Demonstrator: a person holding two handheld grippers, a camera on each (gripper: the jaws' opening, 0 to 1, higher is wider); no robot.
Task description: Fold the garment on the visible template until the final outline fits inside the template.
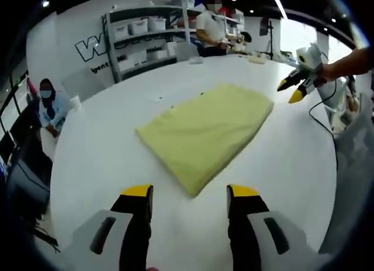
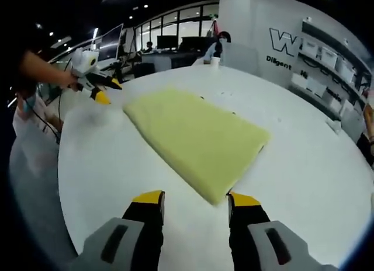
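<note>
Yellow folded garment (image 1: pixel 205 132) lies flat mid-way across the white table (image 1: pixel 99 160), touching neither tool. The left gripper (image 1: pixel 190 195) hangs spread and empty just short of its near corner; the right gripper (image 2: pixel 194 200) likewise, jaws apart

Folded yellow garment (image 1: pixel 205 135) on white table (image 1: pixel 99 160)

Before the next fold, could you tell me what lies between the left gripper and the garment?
Bare white table between left gripper and garment, in the left gripper view.
</note>
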